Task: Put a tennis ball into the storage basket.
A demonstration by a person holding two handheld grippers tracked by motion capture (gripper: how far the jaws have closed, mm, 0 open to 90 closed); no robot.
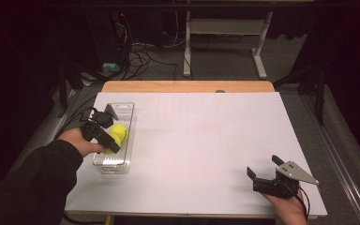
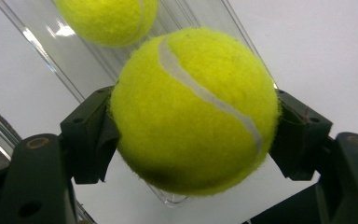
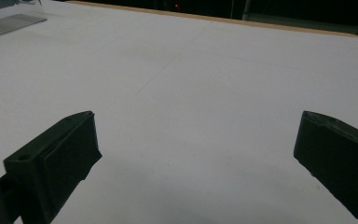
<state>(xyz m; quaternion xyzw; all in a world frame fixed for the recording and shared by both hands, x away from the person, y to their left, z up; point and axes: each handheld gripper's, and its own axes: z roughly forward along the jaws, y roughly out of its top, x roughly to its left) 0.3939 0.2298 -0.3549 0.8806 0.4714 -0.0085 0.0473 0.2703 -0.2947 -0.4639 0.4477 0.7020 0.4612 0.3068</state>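
Fuzzy yellow-green tennis ball with a white seam (image 2: pixel 193 112), clamped between the black jaws of the left hand-held gripper (image 2: pixel 193 135), over the clear plastic rectangular tray (image 1: pixel 122 110) at the white bench's (image 1: pixel 201 140) left side. Second yellow tennis ball (image 2: pixel 107 18) lying in that tray, just beyond. Right hand-held gripper (image 1: pixel 262 171), jaws wide apart, low over bare bench, well apart from both.

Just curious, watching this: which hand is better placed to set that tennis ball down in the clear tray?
The left. The left gripper is already shut on a tennis ball right over the clear tray, where another ball lies. The right gripper is open with nothing between its jaws, near the table's opposite corner.
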